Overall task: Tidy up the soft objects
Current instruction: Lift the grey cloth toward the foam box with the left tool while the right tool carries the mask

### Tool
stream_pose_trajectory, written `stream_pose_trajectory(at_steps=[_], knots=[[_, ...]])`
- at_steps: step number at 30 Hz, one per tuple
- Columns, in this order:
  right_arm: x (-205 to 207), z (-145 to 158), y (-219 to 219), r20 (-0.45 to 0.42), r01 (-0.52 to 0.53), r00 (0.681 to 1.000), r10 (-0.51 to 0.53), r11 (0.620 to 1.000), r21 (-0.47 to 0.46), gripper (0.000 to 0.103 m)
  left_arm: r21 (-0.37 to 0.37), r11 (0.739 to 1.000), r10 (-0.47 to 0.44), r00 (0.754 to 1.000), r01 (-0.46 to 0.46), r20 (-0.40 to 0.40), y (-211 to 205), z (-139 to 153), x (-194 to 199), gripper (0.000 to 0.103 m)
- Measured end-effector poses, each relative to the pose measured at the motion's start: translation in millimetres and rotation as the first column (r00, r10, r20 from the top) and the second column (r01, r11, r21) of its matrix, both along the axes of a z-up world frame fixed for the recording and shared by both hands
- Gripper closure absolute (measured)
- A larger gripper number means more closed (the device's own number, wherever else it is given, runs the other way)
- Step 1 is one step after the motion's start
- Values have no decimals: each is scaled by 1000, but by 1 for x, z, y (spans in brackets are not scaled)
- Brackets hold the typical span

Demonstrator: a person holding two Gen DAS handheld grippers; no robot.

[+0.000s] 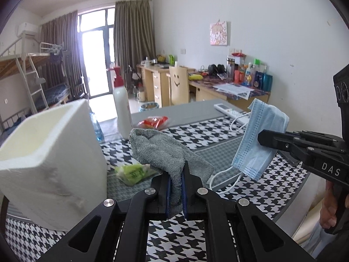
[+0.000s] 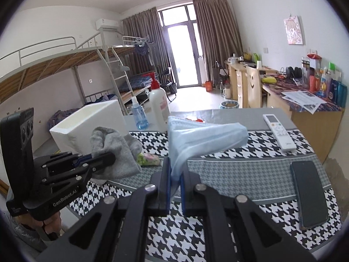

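Note:
My left gripper (image 1: 176,170) is shut on a grey sock (image 1: 161,150) and holds it above the houndstooth table cloth (image 1: 196,235), just right of the white foam box (image 1: 50,152). My right gripper (image 2: 175,168) is shut on a light blue face mask (image 2: 202,135) held above the table. In the left wrist view the mask (image 1: 259,139) hangs from the right gripper (image 1: 261,138) at the right, its white ear loops dangling. In the right wrist view the sock (image 2: 117,150) and the left gripper (image 2: 109,156) show at the left, in front of the box (image 2: 87,126).
A green packet (image 1: 133,172) lies under the sock. A white pump bottle (image 1: 121,107), a blue spray bottle (image 2: 138,115) and a red packet (image 1: 153,122) stand behind. A white remote (image 2: 279,133) and a dark phone (image 2: 309,192) lie at the right. Desks line the far wall.

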State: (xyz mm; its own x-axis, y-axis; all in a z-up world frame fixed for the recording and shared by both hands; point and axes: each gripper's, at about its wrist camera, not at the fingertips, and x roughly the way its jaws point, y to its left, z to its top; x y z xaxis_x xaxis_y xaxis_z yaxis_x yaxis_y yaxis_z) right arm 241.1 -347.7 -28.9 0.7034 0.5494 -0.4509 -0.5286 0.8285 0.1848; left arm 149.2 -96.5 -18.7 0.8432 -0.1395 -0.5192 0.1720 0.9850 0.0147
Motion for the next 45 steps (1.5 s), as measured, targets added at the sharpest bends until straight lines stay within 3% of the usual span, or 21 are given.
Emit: stream_pose_trajectory(at_steps=[26,45], knots=[[-22,31,26,84,-9,996,9,1000,2,93,-6,1000,29,990,-29,139,25,44,-27,95],[-23,47,35,121,-1,993,-1,1000,16,93,-27,999,46,984,-42,173,43,65,-26,95]])
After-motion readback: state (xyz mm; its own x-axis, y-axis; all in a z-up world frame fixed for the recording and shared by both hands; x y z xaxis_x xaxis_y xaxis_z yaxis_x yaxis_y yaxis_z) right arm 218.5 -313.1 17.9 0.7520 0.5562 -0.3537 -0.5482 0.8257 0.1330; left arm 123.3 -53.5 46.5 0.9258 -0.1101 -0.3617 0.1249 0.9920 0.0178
